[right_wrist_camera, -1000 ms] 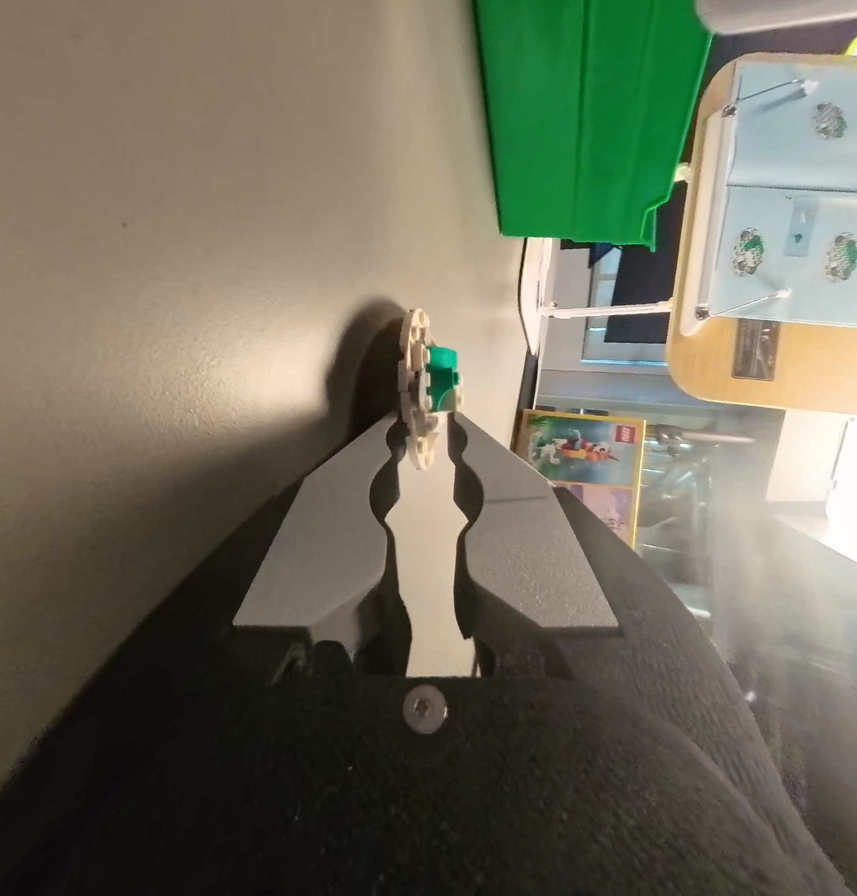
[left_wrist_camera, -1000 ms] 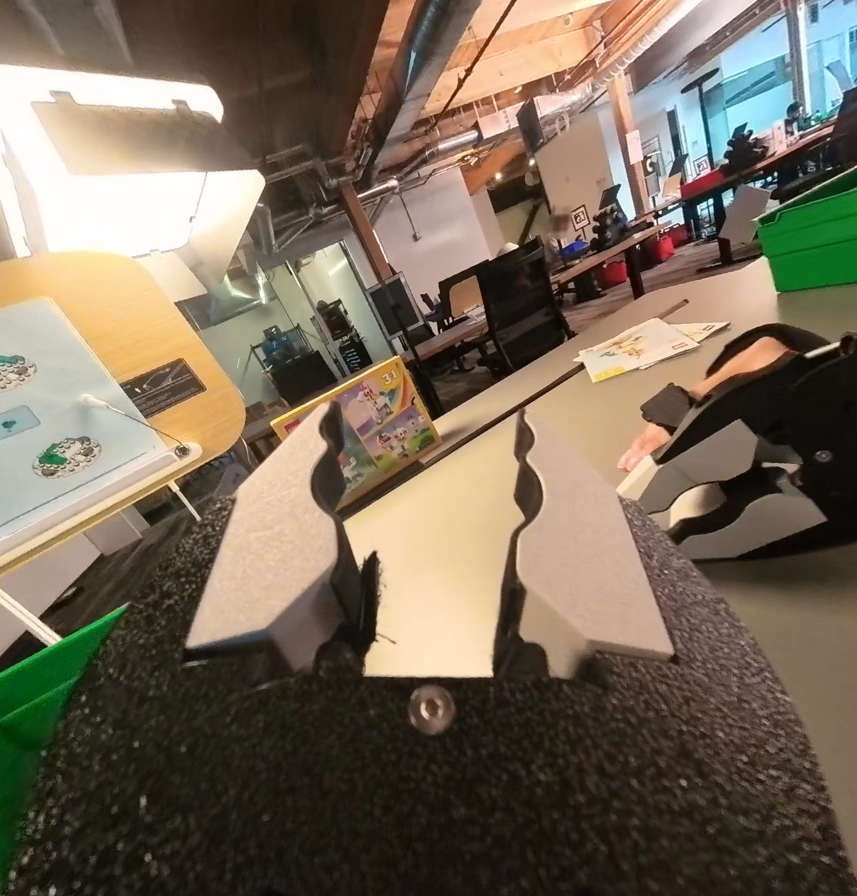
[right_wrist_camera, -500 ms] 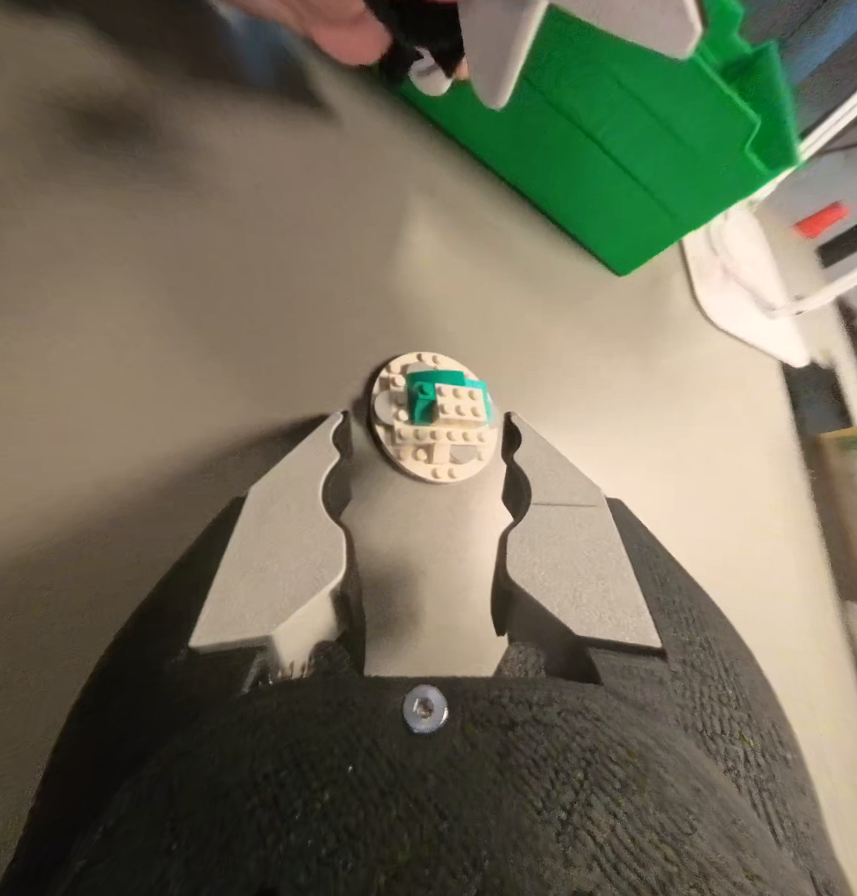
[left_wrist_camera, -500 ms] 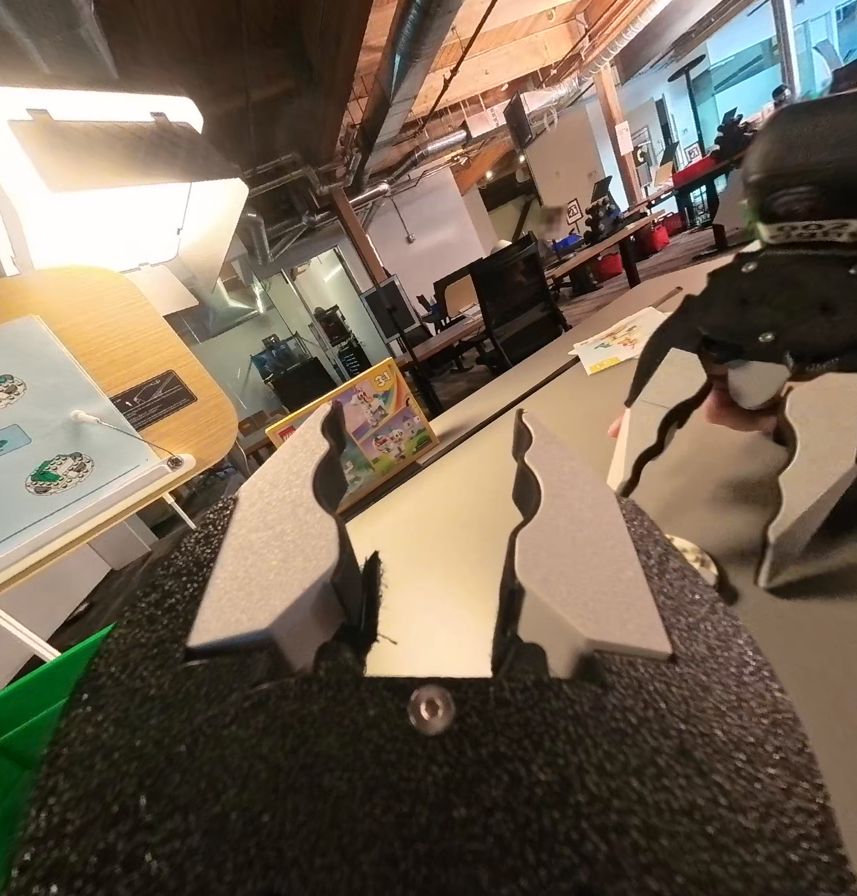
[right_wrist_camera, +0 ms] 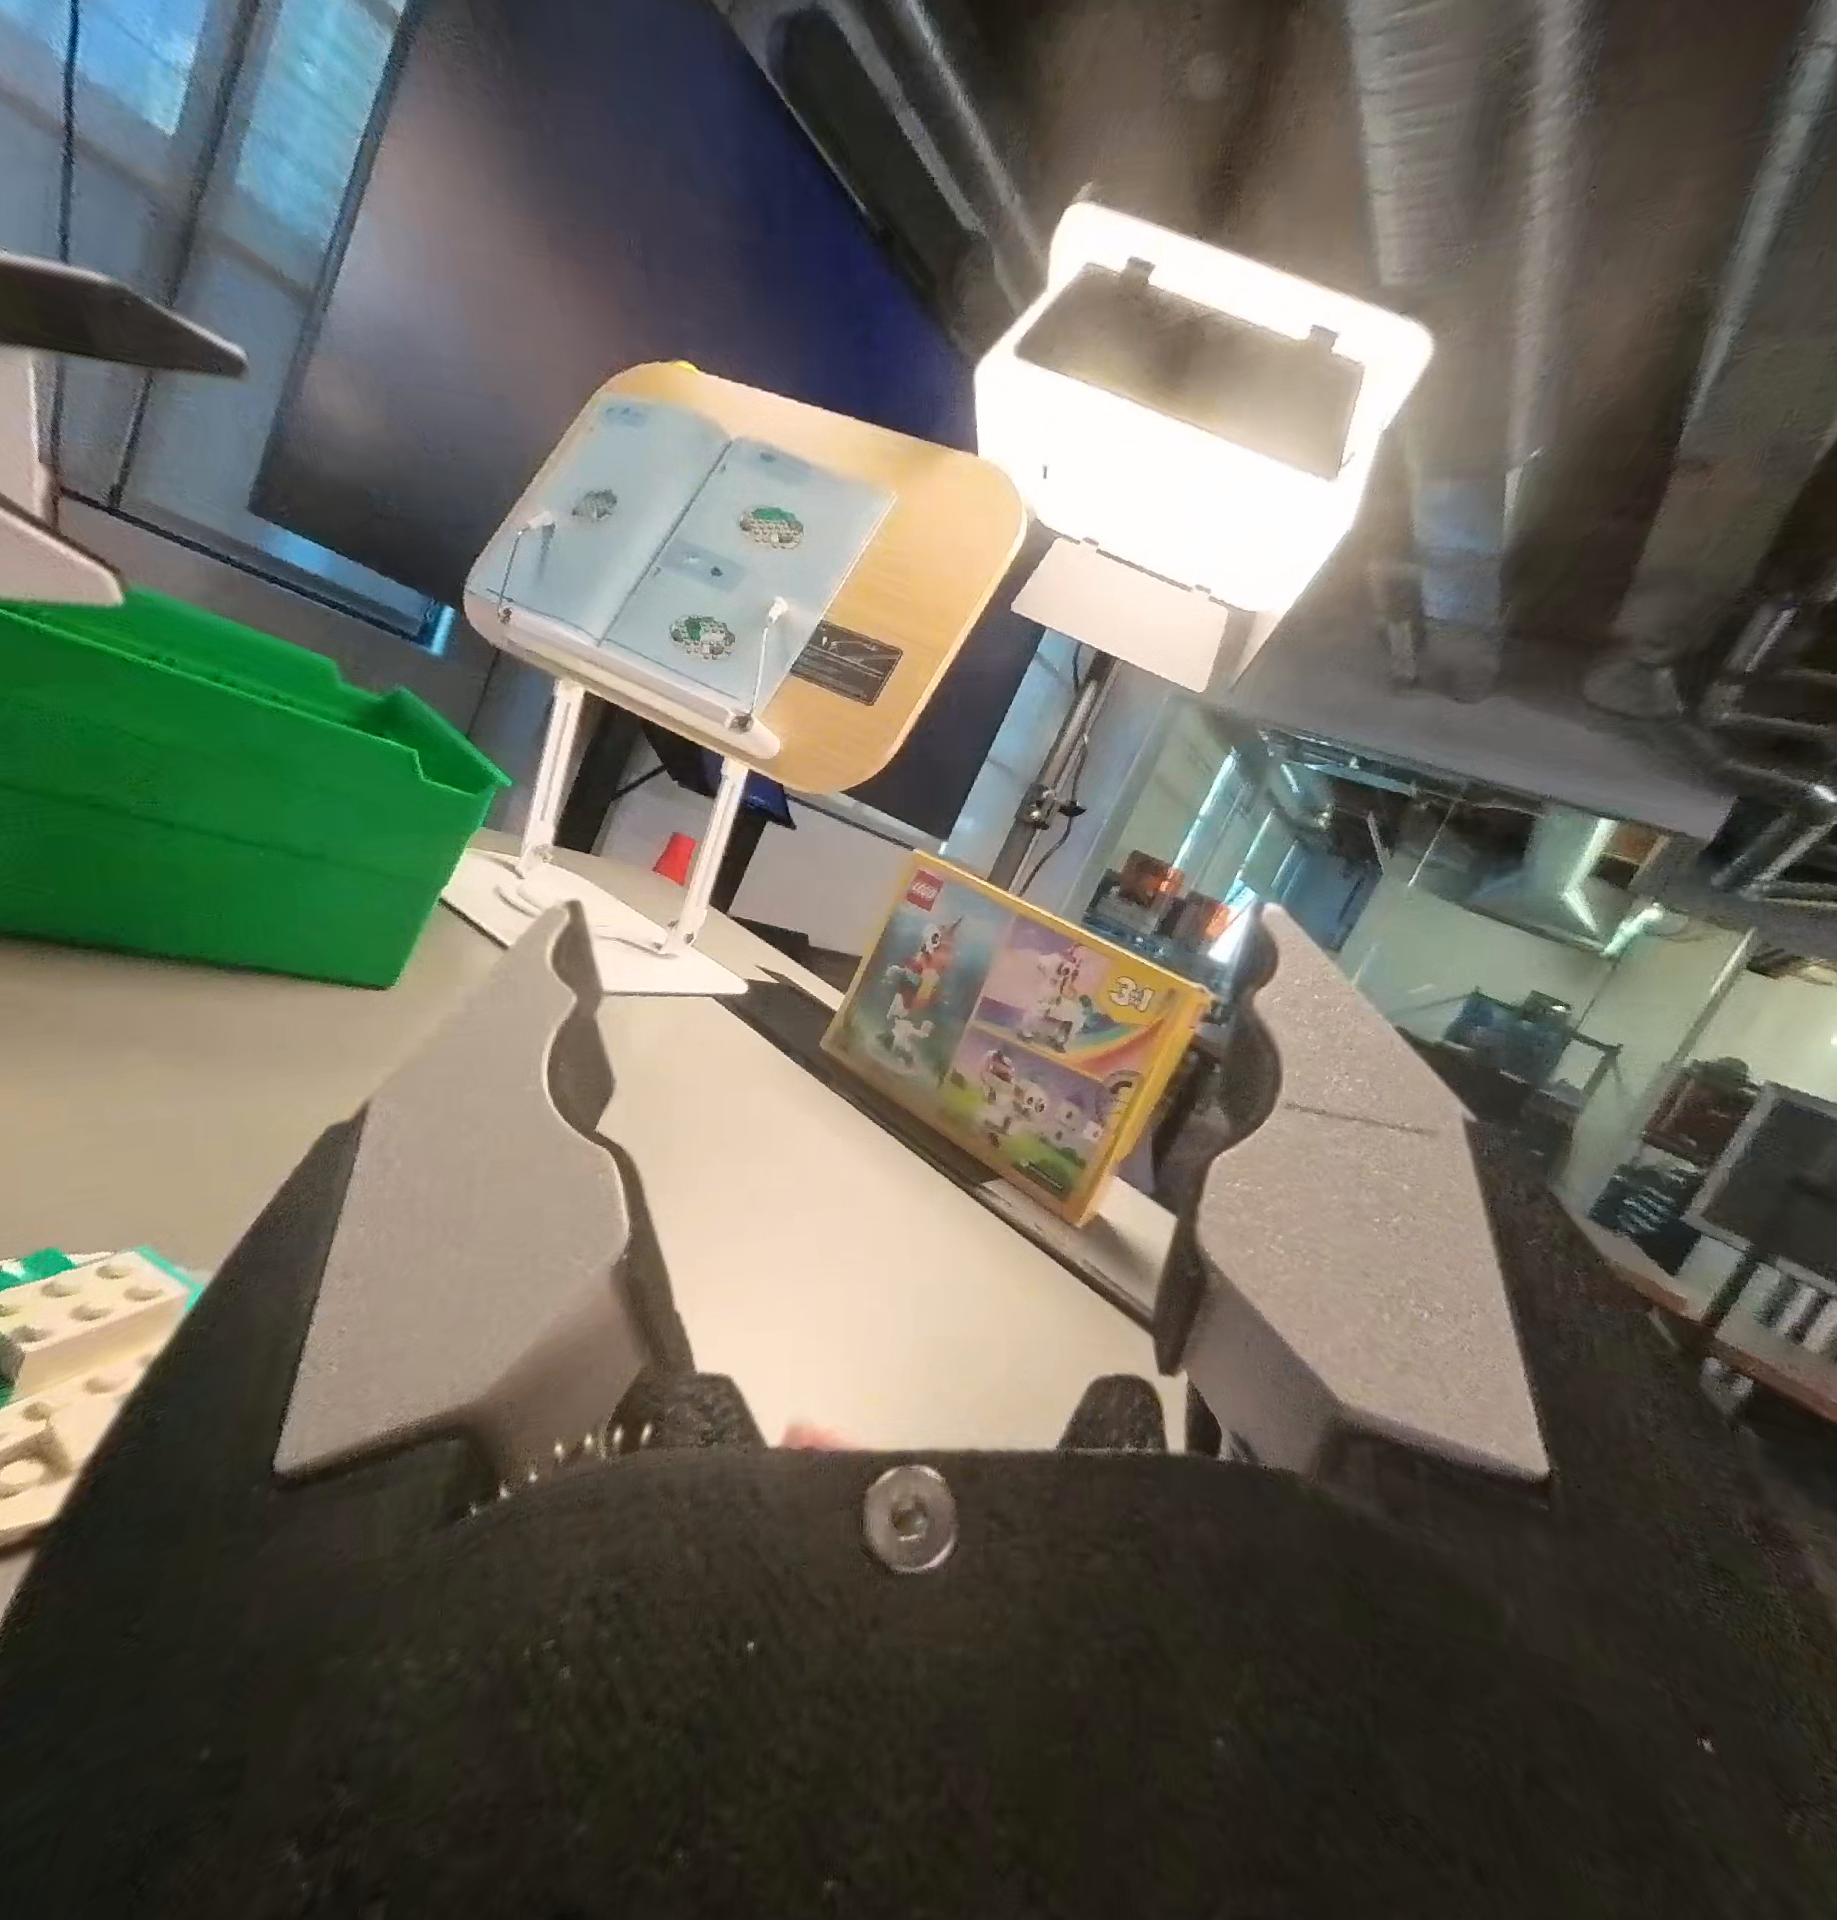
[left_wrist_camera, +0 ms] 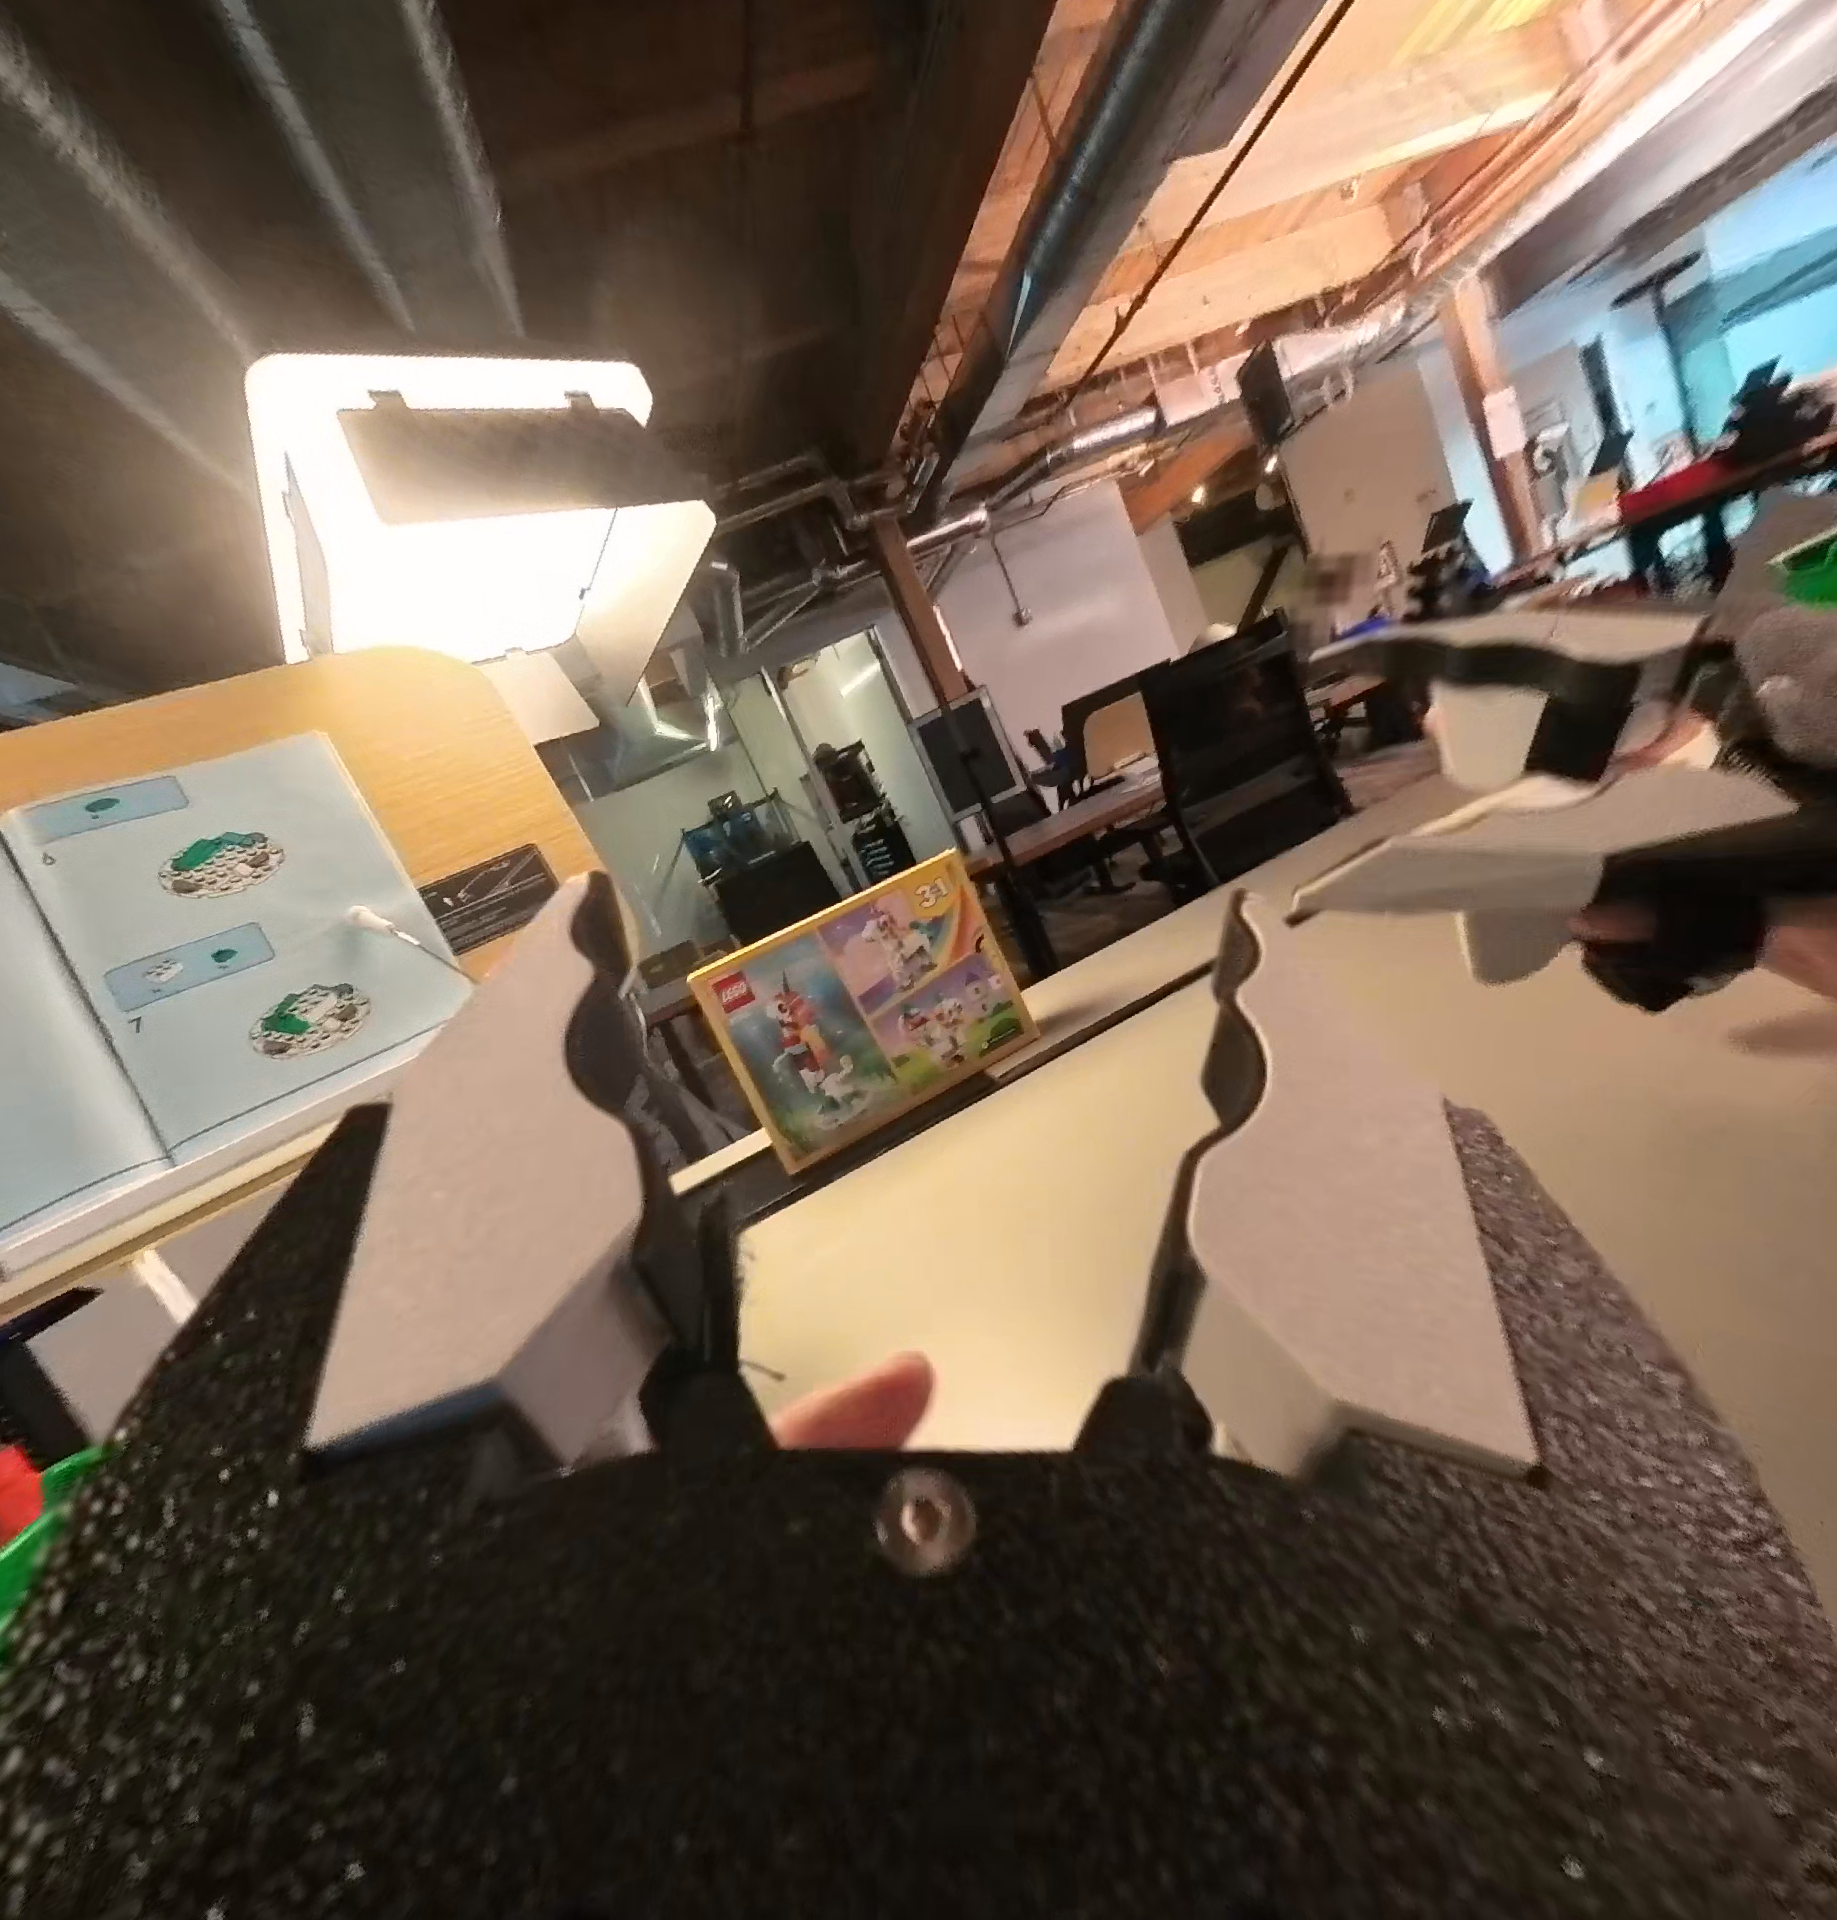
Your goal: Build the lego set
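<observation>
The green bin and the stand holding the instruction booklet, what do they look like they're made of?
Green bin: looks like moulded plastic, uniform colour with a soft sheen and stepped, rounded walls. Stand: board seems light wood or wood-look laminate, faint grain showing; its legs look like white plastic or painted metal, hard to tell.

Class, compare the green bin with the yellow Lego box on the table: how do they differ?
The green bin is a plain, open-topped container; the yellow box is closed and covered in pictures. The bin sits flat left of the booklet stand; the box stands upright on edge to its right. Both rest on the grey table.
</observation>
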The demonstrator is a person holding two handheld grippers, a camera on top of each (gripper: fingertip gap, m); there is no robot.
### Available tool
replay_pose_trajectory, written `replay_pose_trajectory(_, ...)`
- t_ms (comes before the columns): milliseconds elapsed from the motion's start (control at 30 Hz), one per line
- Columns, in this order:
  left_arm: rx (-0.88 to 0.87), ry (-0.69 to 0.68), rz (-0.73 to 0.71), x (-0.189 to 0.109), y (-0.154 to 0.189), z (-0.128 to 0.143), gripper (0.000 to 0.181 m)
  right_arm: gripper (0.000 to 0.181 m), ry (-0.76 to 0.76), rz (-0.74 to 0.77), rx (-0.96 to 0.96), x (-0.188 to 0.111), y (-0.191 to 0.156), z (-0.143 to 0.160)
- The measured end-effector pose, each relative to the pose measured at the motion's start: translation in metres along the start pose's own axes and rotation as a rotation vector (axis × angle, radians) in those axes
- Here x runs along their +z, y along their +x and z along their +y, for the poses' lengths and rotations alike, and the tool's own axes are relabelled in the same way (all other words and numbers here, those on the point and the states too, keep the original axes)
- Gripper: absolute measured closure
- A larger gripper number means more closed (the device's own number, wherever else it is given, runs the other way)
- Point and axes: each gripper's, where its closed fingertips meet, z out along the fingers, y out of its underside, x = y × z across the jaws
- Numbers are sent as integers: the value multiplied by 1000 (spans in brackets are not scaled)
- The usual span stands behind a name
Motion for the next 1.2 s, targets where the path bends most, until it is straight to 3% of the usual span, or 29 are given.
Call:
replay_pose_trajectory(33,-21,23,9,0,2,-3,68,60,-3,-3,-10,0,-1,1)
replay_pose_trajectory(167,-62,70,42,-1,11,-10,62,67,-28,9,-129,1,1,7)
replay_pose_trajectory(333,18,103,32,-2,16,-14,54,69,-73,64,-160,8,12,19)
replay_pose_trajectory(667,10,75,63,1,27,-6,48,69,-139,149,-245,3,31,29)
replay_pose_trajectory(867,142,61,60,-3,30,-5,56,74,-177,178,-207,1,38,36)
replay_pose_trajectory(1200,25,36,116,-5,39,1,61,80,-252,172,-195,3,39,54)
